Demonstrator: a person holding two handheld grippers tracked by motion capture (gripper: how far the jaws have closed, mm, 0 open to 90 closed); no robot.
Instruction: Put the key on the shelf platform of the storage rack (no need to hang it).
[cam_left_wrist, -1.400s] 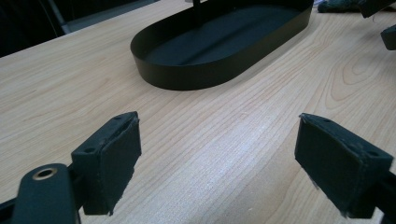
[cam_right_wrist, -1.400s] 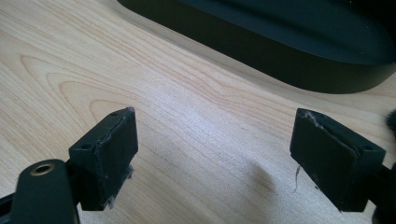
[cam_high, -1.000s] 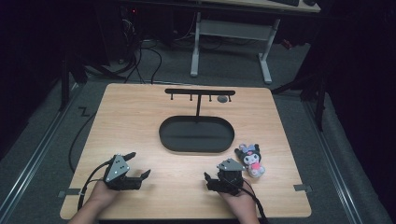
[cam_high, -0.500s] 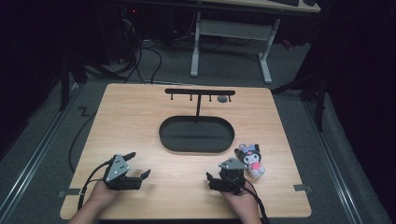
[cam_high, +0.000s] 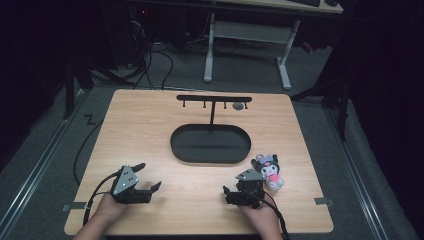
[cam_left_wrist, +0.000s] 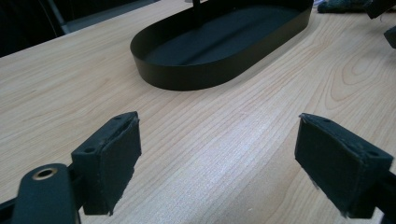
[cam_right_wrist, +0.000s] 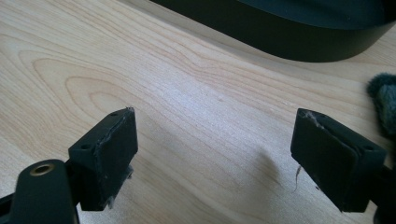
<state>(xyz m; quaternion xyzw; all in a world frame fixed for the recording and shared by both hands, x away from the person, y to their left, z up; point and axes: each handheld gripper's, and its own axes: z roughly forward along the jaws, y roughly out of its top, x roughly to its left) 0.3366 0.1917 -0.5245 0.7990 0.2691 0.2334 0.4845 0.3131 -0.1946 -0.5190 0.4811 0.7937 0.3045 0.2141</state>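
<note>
Table of light wood is in front of you, and both your grippers rest low over its near edge. Your left gripper sits at the near left; in the left gripper view its jaws stand wide apart with only bare wood between them, so it holds nothing. Your right gripper sits at the near right, also with jaws spread wide and empty, as the right gripper view shows. The plush toy, a small dark doll with pink on it, lies on the table just beside your right gripper, on its right and a little farther; whether they touch, I cannot tell. In the right gripper view you see a dark fuzzy edge of it at the right border, outside the jaws. The black oval tray is in the middle of the table, beyond both grippers, and a thin black rack with hooks stands up from its far side.
</note>
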